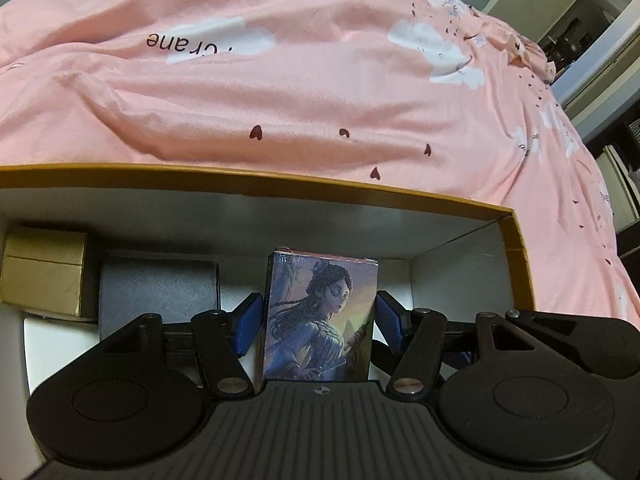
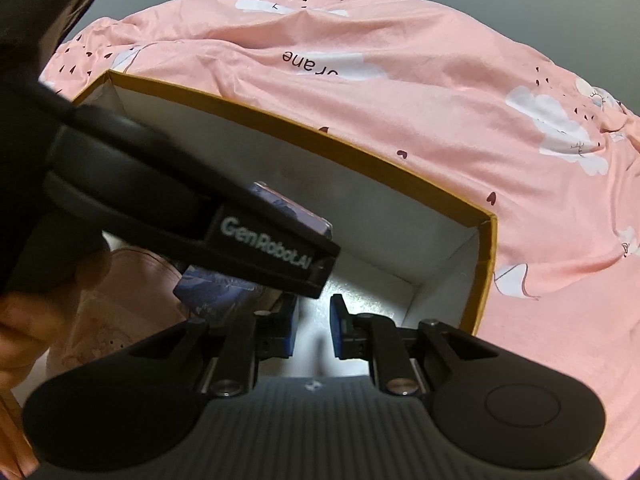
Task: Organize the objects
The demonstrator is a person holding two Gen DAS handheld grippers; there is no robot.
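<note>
Item: rectangular card box (image 1: 320, 316) with a glossy printed picture of a pale, dark-haired figure in blue. It stands upright between the blue pads of the left gripper (image 1: 318, 320), both pads pressed to its side edges, so the jaws stand about half spread and clamped on it. It sits low inside the container, near the far wall. From the right wrist view the same box (image 2: 224, 288) shows partly, behind the left gripper's black body.

Container: large shallow cardboard box with mustard-yellow outer walls and rim (image 1: 280, 178) and a white interior; open top.

Other contents, to the left of the card box: a dark grey textured rectangular case (image 1: 158, 292), close beside the left pad; a gold cardboard box (image 1: 44, 272) further left, touching the grey case's side; a white flat object (image 1: 56, 340) partly under both.

Right gripper (image 2: 313, 326): hovers over the container's bare white floor, jaws nearly closed with only a narrow gap, nothing between them.

Surroundings: pink cotton duvet (image 1: 320, 80) printed with white clouds and small dark hearts, under the container.
</note>
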